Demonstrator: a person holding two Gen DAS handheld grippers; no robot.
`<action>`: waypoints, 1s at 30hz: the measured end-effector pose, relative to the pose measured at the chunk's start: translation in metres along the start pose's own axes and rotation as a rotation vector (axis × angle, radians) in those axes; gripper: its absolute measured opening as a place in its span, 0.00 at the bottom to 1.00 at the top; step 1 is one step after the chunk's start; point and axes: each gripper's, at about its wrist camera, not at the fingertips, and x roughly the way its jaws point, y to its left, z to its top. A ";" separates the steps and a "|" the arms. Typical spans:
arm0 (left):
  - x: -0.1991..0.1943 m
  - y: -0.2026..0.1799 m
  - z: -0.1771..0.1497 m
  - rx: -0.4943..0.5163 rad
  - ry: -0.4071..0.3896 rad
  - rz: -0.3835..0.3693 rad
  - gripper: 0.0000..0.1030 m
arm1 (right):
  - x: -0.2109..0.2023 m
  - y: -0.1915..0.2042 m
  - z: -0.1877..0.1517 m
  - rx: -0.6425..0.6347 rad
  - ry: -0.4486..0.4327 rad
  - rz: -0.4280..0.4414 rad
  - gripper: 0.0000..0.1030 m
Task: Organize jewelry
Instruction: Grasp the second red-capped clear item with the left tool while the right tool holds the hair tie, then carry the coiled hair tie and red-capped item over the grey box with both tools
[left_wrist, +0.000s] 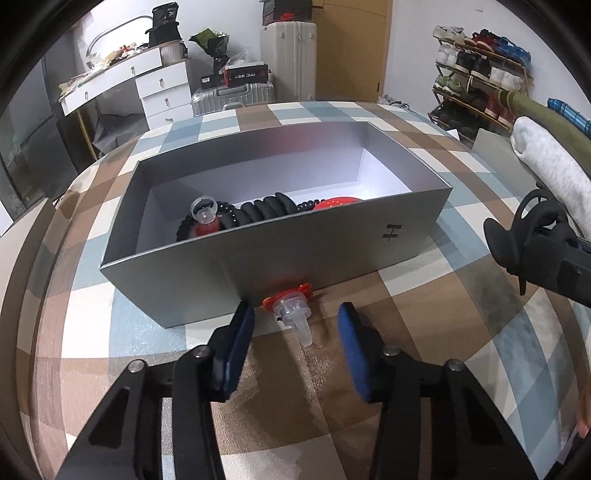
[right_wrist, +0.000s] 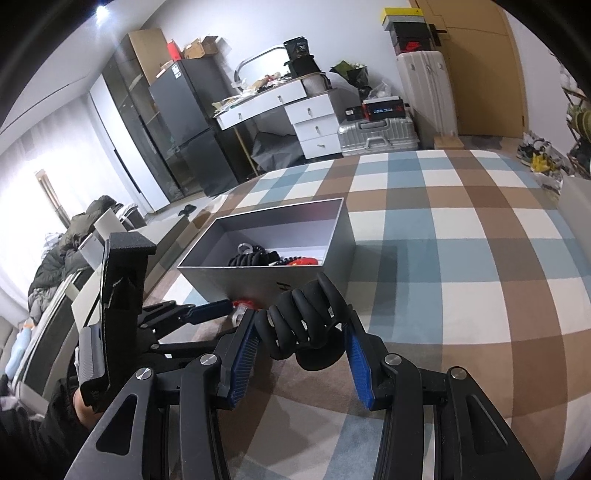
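- Biggest thing in front of me is the bed (left_wrist: 424, 317) with its blue, brown and cream checked cover; everything I'm working with sits on it.
- On that cover is the open grey box (left_wrist: 280, 258), long side facing me. In the right wrist view it's off to the left of centre (right_wrist: 258, 284).
- Inside the box, against the near wall, there's a pile: a black coiled band (left_wrist: 266, 210), a red round piece (left_wrist: 338, 203) at its right end, and a clear-capped red piece (left_wrist: 204, 218) at its left end.
- My right gripper (right_wrist: 301, 347) has its fingers clamped on another black coiled band (right_wrist: 303, 317), held up off the cover just short of the box.
- My left gripper (left_wrist: 291, 350) sits low over the cover with its fingers apart, not touching anything I can see.
- Smallest bit: a red and clear plastic charm (left_wrist: 290, 306) lying on the cover right at the foot of the box's front wall, just ahead of the gap between the left fingers.
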 end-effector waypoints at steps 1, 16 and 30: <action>0.000 0.001 0.000 0.001 -0.001 -0.001 0.34 | 0.000 0.000 0.000 0.002 0.001 0.002 0.43; -0.016 0.003 -0.005 -0.001 -0.072 -0.021 0.17 | 0.000 -0.001 -0.001 0.002 -0.001 -0.006 0.43; -0.050 0.028 -0.014 -0.027 -0.225 -0.061 0.17 | 0.010 0.015 -0.007 -0.055 -0.009 -0.013 0.43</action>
